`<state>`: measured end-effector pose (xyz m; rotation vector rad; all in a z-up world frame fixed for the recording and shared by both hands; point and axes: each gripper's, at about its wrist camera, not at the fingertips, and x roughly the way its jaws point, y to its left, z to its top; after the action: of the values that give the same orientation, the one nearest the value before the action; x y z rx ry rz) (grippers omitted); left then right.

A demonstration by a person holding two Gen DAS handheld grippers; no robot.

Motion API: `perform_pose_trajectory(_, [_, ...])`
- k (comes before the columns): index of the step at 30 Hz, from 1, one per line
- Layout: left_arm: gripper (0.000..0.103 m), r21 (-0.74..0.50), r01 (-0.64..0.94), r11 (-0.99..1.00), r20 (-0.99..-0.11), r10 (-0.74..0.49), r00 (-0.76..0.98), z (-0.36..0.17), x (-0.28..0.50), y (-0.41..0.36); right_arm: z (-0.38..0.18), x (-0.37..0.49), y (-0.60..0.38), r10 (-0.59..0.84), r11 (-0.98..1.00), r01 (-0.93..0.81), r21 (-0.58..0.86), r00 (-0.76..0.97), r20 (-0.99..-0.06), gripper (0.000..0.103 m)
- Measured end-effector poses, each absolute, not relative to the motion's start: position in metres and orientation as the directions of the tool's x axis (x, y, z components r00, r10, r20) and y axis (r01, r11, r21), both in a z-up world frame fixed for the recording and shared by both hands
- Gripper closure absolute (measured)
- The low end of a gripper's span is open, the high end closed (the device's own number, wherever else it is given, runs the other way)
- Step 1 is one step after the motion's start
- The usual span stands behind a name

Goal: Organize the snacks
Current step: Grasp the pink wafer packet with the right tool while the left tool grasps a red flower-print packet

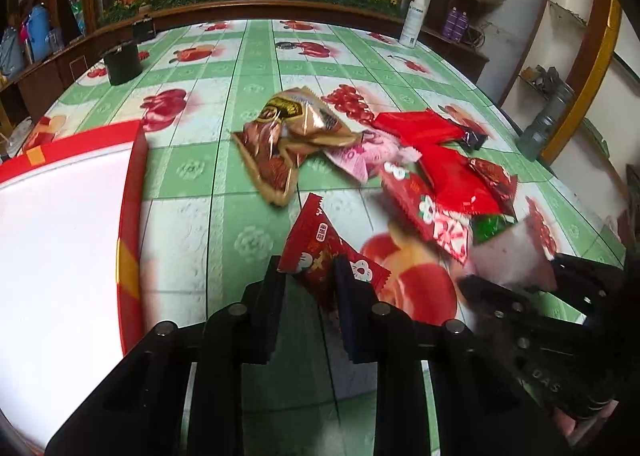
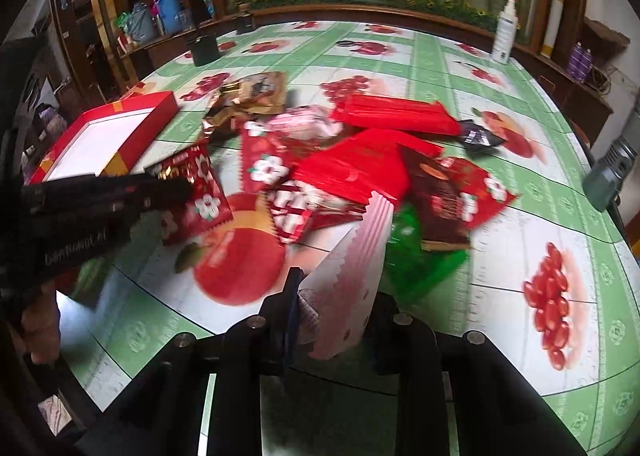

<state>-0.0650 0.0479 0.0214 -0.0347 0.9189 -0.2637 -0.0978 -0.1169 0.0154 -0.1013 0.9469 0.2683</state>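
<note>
Both tongs are loaded! The left tongs (image 1: 310,276) are clamped on a red snack packet (image 1: 330,262) printed with white flowers, pinched at its near end, its long axis running up and away from the jaws. The right tongs (image 2: 332,296) are closed on a pale pink packet (image 2: 352,256) with a zigzag edge, which stands up between the jaws and leans back toward the pile.

Now the landmark: the red box (image 1: 132,216), white inside and showing nothing in the part we can see. It lies on the surface (image 1: 224,224) just left of the left tongs, while the snack pile (image 1: 400,160) sits off to their right. From the right wrist view the red box is well away, on the far side of the left tongs, across the pile.

So the left hand looks nearer, with a short swing sideways over the red wall, I'd say. The right must cross behind or wait; the risk is the two tongs crowding each other at the rim.
</note>
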Motion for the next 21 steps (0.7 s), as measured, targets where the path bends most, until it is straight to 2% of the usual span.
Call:
perform_pose_trajectory(10, [0.082, -0.134, 0.219, 0.967, -0.777, -0.24, 0.583, 0.027, -0.08, 0.059, 0.016, -0.096, -0.093, 0.19, 0.961, -0.273, 0.047, 0.526, -0.829, 0.079])
perform_pose_trajectory(21, [0.083, -0.122, 0.193, 0.974, -0.761, -0.216, 0.612, 0.035, -0.094, 0.071, 0.017, -0.094, -0.099, 0.25, 0.96, -0.236, 0.148, 0.49, -0.836, 0.08])
